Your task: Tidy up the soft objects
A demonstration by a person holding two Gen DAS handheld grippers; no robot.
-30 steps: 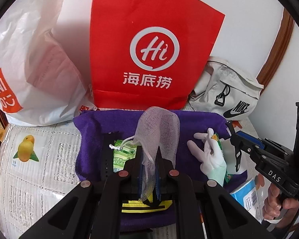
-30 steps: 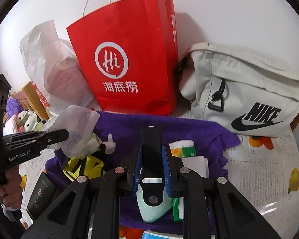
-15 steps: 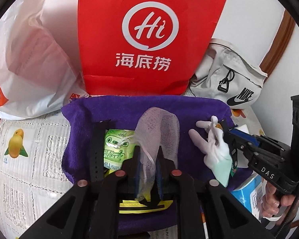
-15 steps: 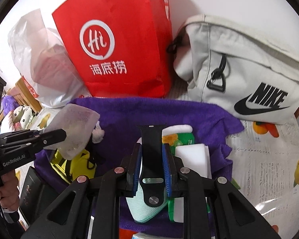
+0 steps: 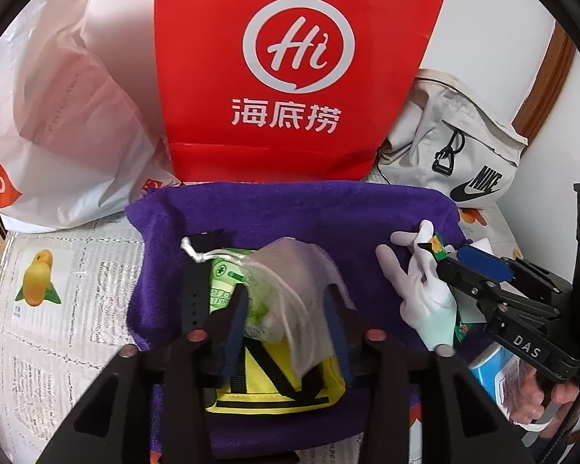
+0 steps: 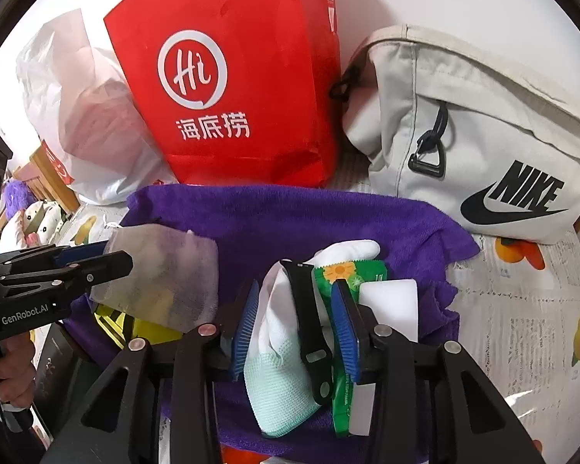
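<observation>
A white mesh drawstring pouch [image 5: 290, 282] lies slumped over a green packet [image 5: 224, 286] and a yellow pouch [image 5: 274, 379] on the purple towel [image 5: 290, 208]. It sits between the pads of my left gripper [image 5: 286, 294], whose jaws are opening and not pressing it. In the right wrist view a black watch strap [image 6: 309, 317] leans loosely across a white and mint glove [image 6: 278, 348], between the blue pads of my right gripper [image 6: 295, 286], which is also opening. A second black strap [image 5: 193, 290] lies left of the packet.
A red paper bag [image 5: 290, 77], a white plastic bag [image 5: 58, 116] and a grey Nike bag [image 6: 483, 135] stand behind the towel. A green flower packet [image 6: 352, 270] and a white sponge [image 6: 390, 301] lie right of the glove. Fruit-print paper [image 5: 58, 309] covers the surface.
Both pairs of jaws have parted. The mesh pouch, held upright before, has slumped onto the packet and yellow pouch. The black strap, gripped upright before, now tilts over the glove.
</observation>
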